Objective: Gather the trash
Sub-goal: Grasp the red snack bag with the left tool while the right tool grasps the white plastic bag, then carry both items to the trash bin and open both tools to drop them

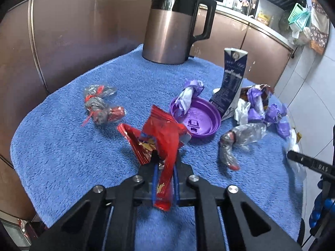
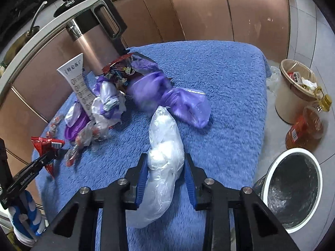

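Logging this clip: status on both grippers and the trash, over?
Left gripper shut on red wrapper. Right gripper around white plastic bag, jaws not fully closed. Lined bin at right, open. More wrappers on blue towel.

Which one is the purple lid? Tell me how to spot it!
Find the big metal jug at the back of the blue towel. In front of it stands a dark blue carton, and the purple lid lies flat just left of the carton. It is the only smooth round dish shape; everything nearby is crinkly wrappers.
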Demonstrator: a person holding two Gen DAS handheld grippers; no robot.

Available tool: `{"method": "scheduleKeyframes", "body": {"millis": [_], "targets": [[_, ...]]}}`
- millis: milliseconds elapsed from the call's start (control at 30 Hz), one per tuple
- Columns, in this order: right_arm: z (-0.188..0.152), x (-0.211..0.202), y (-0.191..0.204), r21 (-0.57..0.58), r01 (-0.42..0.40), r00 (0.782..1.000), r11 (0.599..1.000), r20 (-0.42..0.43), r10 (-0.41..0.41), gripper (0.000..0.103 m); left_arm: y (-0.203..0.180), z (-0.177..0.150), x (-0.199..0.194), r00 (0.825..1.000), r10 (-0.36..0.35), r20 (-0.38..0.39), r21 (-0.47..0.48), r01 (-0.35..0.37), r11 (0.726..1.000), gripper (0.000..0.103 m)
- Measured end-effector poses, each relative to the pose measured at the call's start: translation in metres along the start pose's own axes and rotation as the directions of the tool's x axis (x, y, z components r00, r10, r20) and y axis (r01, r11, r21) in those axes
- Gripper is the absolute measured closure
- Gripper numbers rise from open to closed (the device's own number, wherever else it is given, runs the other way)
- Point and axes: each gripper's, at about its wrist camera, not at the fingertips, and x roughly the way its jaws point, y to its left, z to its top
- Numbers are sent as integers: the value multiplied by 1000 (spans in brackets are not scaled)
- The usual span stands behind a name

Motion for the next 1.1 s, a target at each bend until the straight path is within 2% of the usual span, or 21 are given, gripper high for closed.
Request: {"method": "scheduleKeyframes", "body": {"millis": [167,300,400,533,667,800,1000,1100], "targets": [[-18,-30,8,-7,-52,998,999,26,52,72,-2,-4,-28,999,-9,31,-9,9,1000,93],[-30,-64,9,-2,-83,993,997,80,82,72,-15,-2,-54,998,-38,58,12,37,999,93],[-38,-88,1,16,-69,989,997,133,66,72,-38,0,-73,993,-85,78,57,81,995,93],[-54,-126,-25,60,-13,977,998,214,-1,72,-79,3,-92,982,-168,86,135,155,979,93],[-66,-157,-55,121,63,957,991,274,-95,72,-130,7,-99,961,-272,56,206,256,945,93],[-79,-175,-99,219,133,935,967,297,-195,72,-201,9,-88,933,-361,-7,296,346,890,93],[-87,-167,-154,334,205,922,920,250,-297,72,-308,-1,-55,887,-438,-147,380,459,803,93],[-91,-156,-178,362,247,918,899,210,-337,71,-350,-8,-36,876,-439,-199,409,482,775,93]]}}
